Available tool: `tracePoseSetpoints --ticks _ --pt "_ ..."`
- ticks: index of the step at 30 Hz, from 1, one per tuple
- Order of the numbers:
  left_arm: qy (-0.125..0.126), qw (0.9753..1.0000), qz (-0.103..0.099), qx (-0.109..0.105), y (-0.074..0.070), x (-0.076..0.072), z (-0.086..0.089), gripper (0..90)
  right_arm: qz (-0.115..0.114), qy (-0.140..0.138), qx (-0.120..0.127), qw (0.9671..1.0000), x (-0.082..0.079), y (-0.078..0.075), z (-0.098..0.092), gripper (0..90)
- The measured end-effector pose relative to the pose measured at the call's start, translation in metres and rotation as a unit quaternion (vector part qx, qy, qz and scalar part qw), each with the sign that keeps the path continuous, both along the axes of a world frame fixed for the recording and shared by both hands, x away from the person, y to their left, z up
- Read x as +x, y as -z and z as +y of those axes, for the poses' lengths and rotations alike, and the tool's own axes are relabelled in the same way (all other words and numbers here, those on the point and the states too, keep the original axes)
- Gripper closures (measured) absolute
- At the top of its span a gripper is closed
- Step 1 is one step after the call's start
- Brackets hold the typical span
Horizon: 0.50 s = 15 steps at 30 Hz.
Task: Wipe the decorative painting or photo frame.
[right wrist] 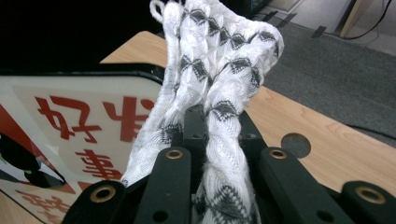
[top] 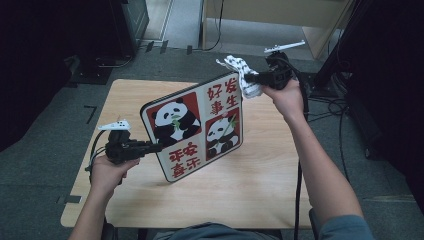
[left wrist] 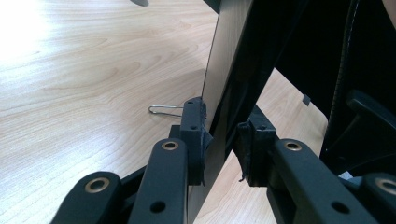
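Observation:
A square board (top: 196,126) with panda pictures and red characters is held tilted above the wooden table (top: 260,185). My left gripper (top: 155,146) is shut on the board's left edge; in the left gripper view the dark board edge (left wrist: 224,93) runs up between the jaws of that gripper (left wrist: 222,140). My right gripper (top: 250,79) is shut on a white cloth with a grey pattern (top: 244,75), pressed at the board's upper right corner. In the right gripper view the cloth (right wrist: 219,70) bunches up out of the gripper (right wrist: 219,126), with the board face (right wrist: 70,126) to its left.
A thin wire clip (left wrist: 164,110) lies on the table beside the left jaw. A round cable hole (right wrist: 295,145) is cut in the tabletop. Grey carpet, cables (top: 345,115) and dark furniture surround the table.

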<state>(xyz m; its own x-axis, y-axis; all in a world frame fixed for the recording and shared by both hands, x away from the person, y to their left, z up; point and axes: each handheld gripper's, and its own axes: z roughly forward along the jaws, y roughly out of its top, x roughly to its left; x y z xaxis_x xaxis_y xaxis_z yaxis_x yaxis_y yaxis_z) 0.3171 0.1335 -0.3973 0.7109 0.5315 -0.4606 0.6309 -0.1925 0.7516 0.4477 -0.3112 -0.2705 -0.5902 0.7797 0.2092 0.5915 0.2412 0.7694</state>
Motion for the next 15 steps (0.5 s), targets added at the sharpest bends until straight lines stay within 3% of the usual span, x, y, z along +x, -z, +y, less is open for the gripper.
tracePoseSetpoints --ticks 15 --pt "-0.001 1.0 -0.003 0.002 0.0 0.001 -0.001 74.7 0.012 -0.005 -0.011 0.9999 -0.004 0.013 -0.003 80.5"
